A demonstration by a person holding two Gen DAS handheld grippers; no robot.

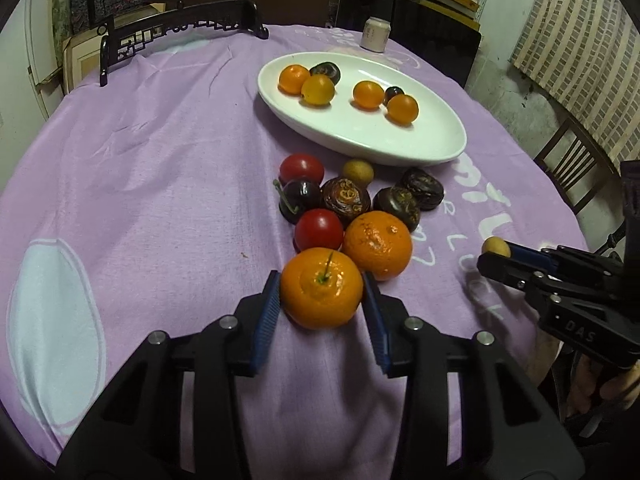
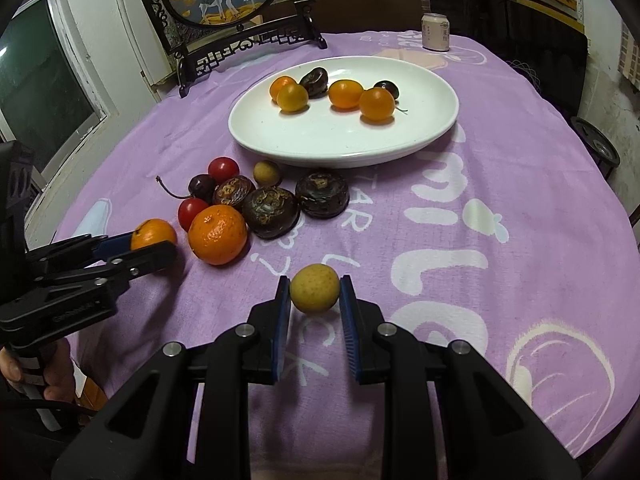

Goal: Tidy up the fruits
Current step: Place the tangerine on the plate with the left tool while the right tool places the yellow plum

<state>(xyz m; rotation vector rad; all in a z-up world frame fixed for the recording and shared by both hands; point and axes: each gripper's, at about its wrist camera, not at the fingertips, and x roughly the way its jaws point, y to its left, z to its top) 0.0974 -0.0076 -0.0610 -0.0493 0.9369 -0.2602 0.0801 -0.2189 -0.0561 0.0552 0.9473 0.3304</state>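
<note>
L tongs (image 1: 321,294): blue ribbed pads either side of the round orange stemmed mandarin (image 1: 321,288), both pads look to be touching its skin, so clamped on it, judging by the L wrist view. Fruit sits just off the near end of the loose pile, hard against a second, dimpled orange mandarin (image 1: 377,245) on its R.

The oval white ceramic dish (image 1: 420,148) lies straight ahead of the L tongs, beyond the pile, long axis running near-left to far-right. It already holds small orange and dark fruits. So the carry probably goes forward and up over the pile.

R tongs (image 2: 315,294): closed onto a small round yellow-tan fruit (image 2: 314,288), out on the lilac printed tablecloth (image 2: 520,152), well apart from the pile. From here the dish is ahead and slightly L. Neither hand looks clearly nearer.

Writing: "DAS" on the R tool body in the L view; cloth lettering large but only fragments legible. Pale can (image 2: 436,32) at far edge has a label, too small to read.
</note>
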